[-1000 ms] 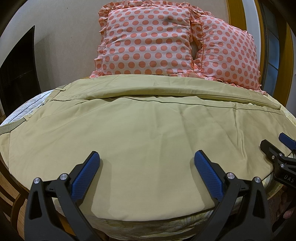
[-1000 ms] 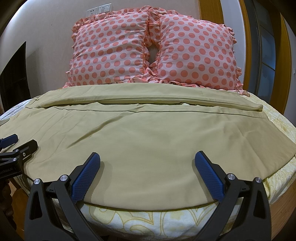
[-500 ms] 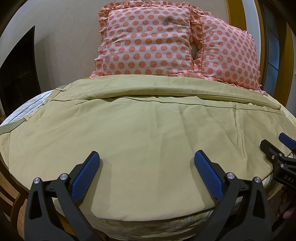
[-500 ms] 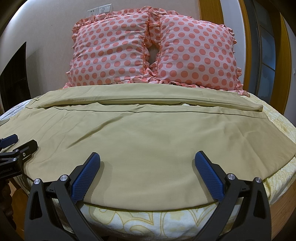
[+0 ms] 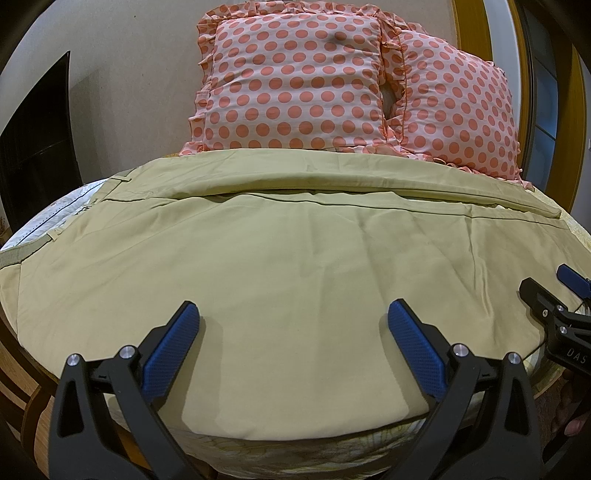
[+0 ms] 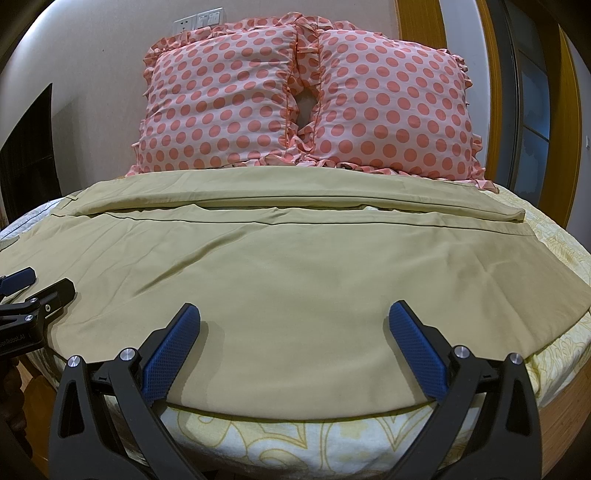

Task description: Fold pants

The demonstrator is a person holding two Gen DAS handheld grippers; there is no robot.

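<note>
The left gripper [image 5: 293,354] hangs over the near edge of the khaki pants [image 5: 295,295], its 2 blue-padded jaws spread wide and gripping nothing. The right gripper [image 6: 295,354] sits the same way over the pants [image 6: 295,295], jaws wide apart and empty. Each camera catches the other tool at its margin: the left wrist view shows the right gripper [image 5: 554,295] at the right edge, and the right wrist view shows the left gripper [image 6: 33,288] at the left edge, both low over the cloth.

Only the left wrist view shows the waistband [image 5: 22,254] with its belt loops at the left end of the pants. Only the right wrist view shows the hem end [image 6: 517,218] squarely, along with a broad strip of the yellow-patterned bedsheet [image 6: 295,439] below the pants' near edge.

The pants lie spread sideways across the bed, 1 leg nearer and the other beyond it, a dark seam line running between them. Nothing lies between the jaws and the cloth.

Beyond the far leg, 2 pink polka-dot pillows [image 6: 303,103] with ruffled edges stand side by side, touching, against a beige wall. A white wall socket plate [image 6: 199,20] sits above them. A dark panel [image 5: 37,147] stands at left, and a wooden door frame [image 6: 417,22] at right.
</note>
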